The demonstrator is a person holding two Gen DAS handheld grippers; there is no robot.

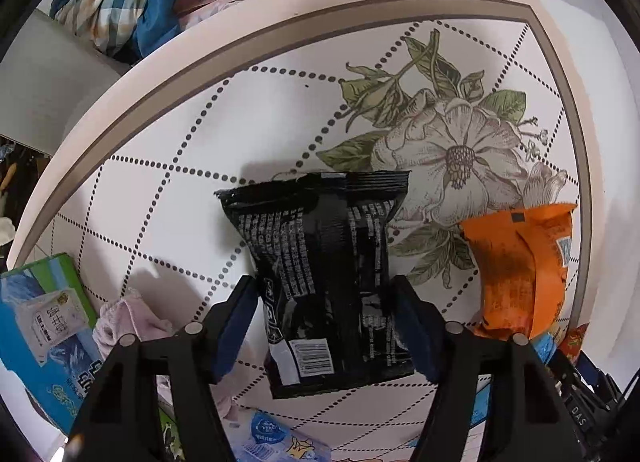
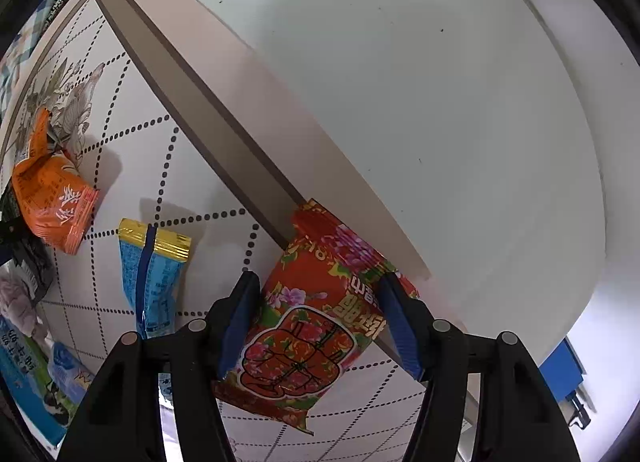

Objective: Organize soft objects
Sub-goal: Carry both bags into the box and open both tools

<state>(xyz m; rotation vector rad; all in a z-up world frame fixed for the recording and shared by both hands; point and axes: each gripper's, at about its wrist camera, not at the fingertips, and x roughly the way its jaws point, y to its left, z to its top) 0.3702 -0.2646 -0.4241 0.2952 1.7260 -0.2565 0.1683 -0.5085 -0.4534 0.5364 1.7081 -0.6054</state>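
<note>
Your left hand-held gripper (image 1: pixel 324 326) points down at the counter (image 1: pixel 168 197) and is clamped on the black bag (image 1: pixel 320 262), its blue pads pressing the bag's two long sides. The bag's long axis runs near to far, crimped seal at the far end, barcode label at the near end; the white print on it is too small to read. Bare counter lies left of and beyond the bag up to the grey border stripe and the curved far edge. Just right of it stands the orange bag (image 1: pixel 520 266), apart from the black one.

Your right hand-held gripper (image 2: pixel 320 322) is closed on the red floral bag (image 2: pixel 316 326), pads on both sides. This bag runs slantwise from near left to far right, and its far end overhangs the counter's right edge, with pale floor (image 2: pixel 440 81) beyond. It carries large yellow characters. To its left lies the blue bag (image 2: pixel 152 278), gold seal at the far end, with open counter between them.
</note>
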